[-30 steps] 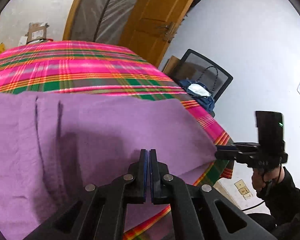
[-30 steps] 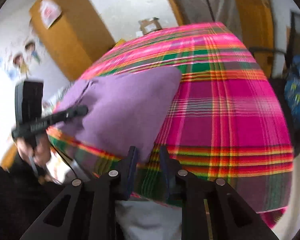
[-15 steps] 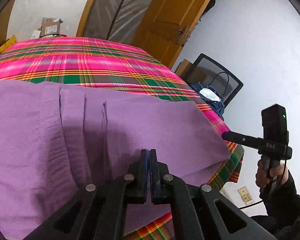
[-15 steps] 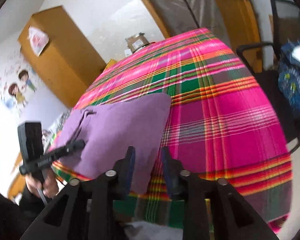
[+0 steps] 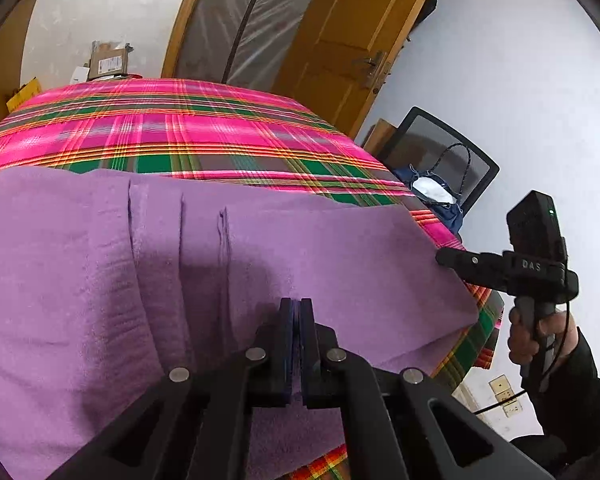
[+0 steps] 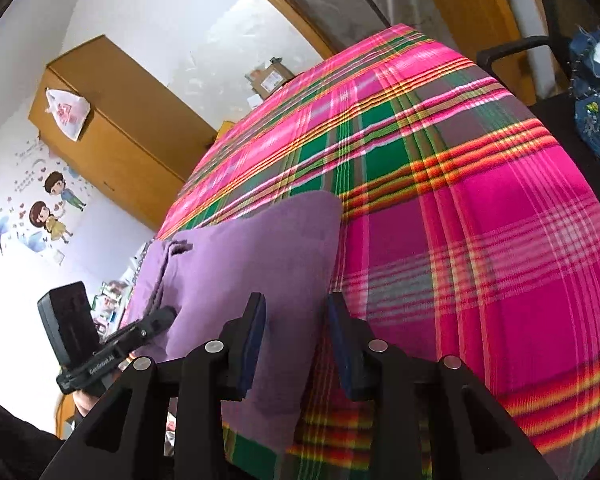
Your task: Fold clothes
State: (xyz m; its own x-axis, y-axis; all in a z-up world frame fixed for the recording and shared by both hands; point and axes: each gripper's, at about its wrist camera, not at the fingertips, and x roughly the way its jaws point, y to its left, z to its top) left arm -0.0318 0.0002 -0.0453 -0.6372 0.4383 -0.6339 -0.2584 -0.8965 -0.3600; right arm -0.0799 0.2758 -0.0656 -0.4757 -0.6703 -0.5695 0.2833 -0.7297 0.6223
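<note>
A folded purple garment (image 5: 300,248) lies on a table under a pink and green plaid tablecloth (image 5: 180,132), close to the near edge. My left gripper (image 5: 296,306) is shut just over the garment, and I see no cloth between its pads. In the right wrist view the left gripper (image 6: 170,314) has its tip at the left side of the garment (image 6: 260,248). My right gripper (image 6: 296,312) is open, with the garment's near right corner lying under the gap, untouched by the pads. From the left wrist, the right gripper (image 5: 444,259) is at the cloth's right edge.
A black chair (image 5: 472,160) with a blue bag (image 5: 440,208) stands past the table's right end. A wooden door (image 5: 340,40) and a cardboard box (image 5: 108,60) are behind the table, and a wooden cabinet (image 6: 112,128) is at the left. The plaid cloth (image 6: 480,220) is bare to the garment's right.
The right jaws have spread wider over the garment's corner, and the right gripper has rolled and shifted along the table edge. The left gripper has stayed shut over the garment.
</note>
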